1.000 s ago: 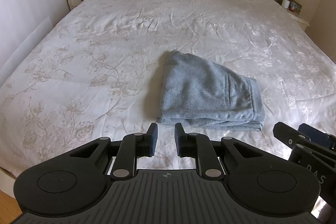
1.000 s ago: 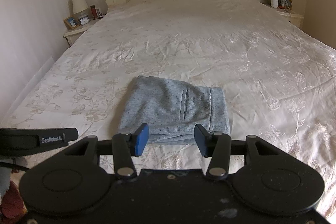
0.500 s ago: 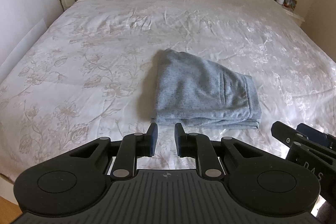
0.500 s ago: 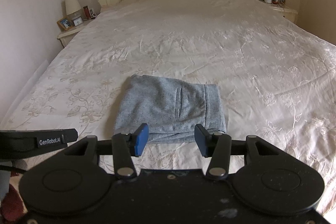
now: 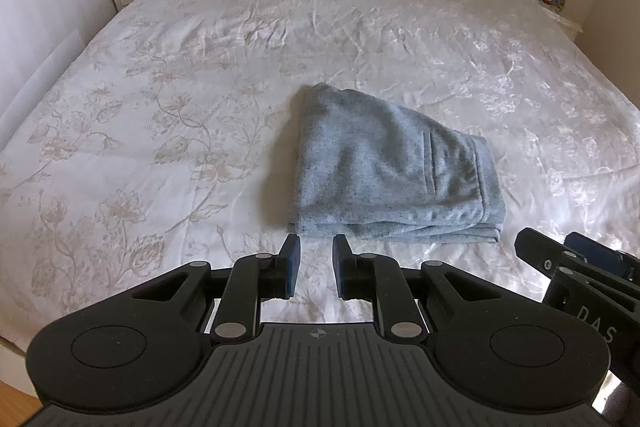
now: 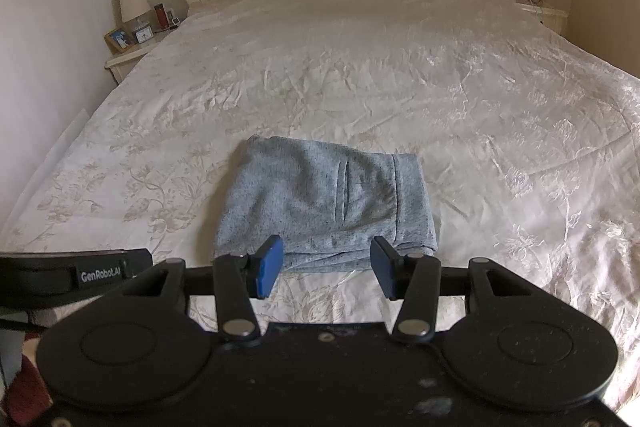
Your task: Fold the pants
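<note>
1. Both tongs hang empty short of the bundle: the left gripper [image 5: 313, 267] has its jaws a narrow gap apart, the right gripper [image 6: 326, 267] stands wide open.
2. Grey pants [image 6: 326, 205] lie folded in a compact stack on the bedspread [image 5: 160, 99], touching neither tool.
3. Risk, as I judge it: a forward nudge from either gripper could catch the near layered edge and spill the fold open.
4. Slick satin may let the stack slide.
</note>
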`<state>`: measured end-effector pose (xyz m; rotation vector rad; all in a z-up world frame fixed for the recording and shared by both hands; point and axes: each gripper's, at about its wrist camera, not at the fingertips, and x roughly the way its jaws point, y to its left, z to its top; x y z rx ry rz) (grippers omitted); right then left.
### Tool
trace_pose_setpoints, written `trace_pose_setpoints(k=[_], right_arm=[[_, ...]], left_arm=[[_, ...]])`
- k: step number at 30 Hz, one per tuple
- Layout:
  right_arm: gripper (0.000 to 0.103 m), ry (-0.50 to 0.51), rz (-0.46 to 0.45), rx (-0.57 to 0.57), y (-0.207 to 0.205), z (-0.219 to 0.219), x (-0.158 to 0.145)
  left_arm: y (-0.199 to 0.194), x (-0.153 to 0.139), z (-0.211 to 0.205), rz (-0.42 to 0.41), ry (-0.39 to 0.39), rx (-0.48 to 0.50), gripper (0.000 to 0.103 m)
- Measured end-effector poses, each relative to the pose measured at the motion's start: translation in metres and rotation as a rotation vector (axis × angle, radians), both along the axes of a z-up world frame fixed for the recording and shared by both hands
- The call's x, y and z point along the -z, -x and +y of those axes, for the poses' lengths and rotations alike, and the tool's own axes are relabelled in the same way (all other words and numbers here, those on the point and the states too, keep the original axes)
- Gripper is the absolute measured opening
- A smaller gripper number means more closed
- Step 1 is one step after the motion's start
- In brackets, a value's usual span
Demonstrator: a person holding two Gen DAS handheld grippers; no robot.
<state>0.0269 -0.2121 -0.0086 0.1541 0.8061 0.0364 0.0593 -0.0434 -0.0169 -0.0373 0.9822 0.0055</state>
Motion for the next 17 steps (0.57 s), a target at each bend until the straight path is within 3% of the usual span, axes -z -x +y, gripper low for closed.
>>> trace_pose_setpoints(k=[12,17], right_arm=[[0.052,-0.001,0.038,0.019,-0.021,0.009,0.011],[0.052,-0.001,0.059,0.041,-0.034,0.014,0.018]], left_arm=[[-0.018,0.004,0.007,-0.028,-0.022,0.014,0.019],[-0.031,0.011,0.009,0.007,-0.017,0.039,0.020]])
